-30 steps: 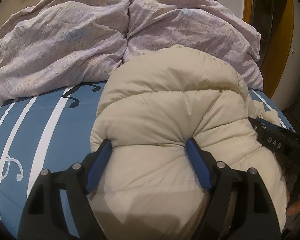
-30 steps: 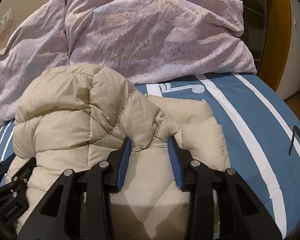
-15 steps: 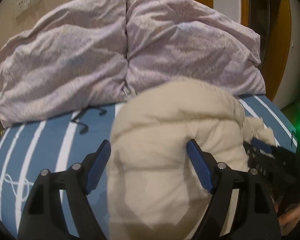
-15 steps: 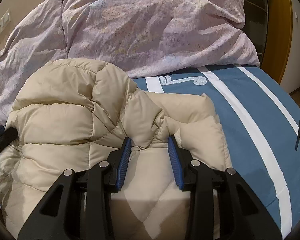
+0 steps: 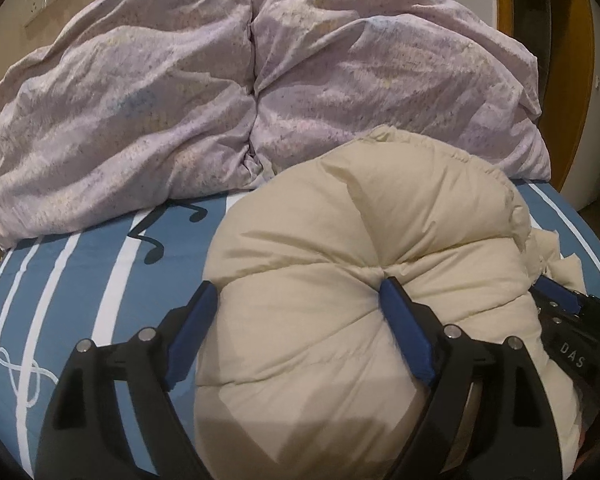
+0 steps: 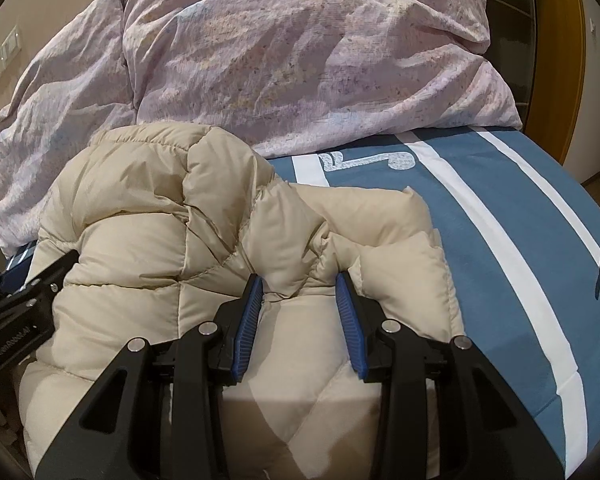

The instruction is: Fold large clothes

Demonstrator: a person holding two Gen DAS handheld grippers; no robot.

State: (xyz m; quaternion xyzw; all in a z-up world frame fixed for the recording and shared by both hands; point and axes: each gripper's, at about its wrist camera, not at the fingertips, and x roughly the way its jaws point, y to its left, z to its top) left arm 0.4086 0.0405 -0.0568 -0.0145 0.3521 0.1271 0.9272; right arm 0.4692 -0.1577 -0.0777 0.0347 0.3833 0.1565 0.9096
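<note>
A cream puffy down jacket (image 5: 340,280) lies bunched on the blue striped bed; it also fills the right wrist view (image 6: 172,216). My left gripper (image 5: 300,300) has its blue pads pressed into a thick padded fold of the jacket, one on each side. My right gripper (image 6: 298,280) is shut on a narrower pinched fold of the jacket. The right gripper's tip shows at the right edge of the left wrist view (image 5: 560,300). The left gripper shows at the left edge of the right wrist view (image 6: 24,284).
Two lilac crumpled pillows (image 5: 140,112) (image 6: 300,52) lie across the head of the bed behind the jacket. The blue bedsheet (image 6: 512,240) with white stripes and music notes stretches to the right. An orange door frame (image 5: 580,60) stands at the far right.
Both grippers have kept their hold on the jacket. The left gripper rose and then came back down with its fold. The right gripper hardly moved.
</note>
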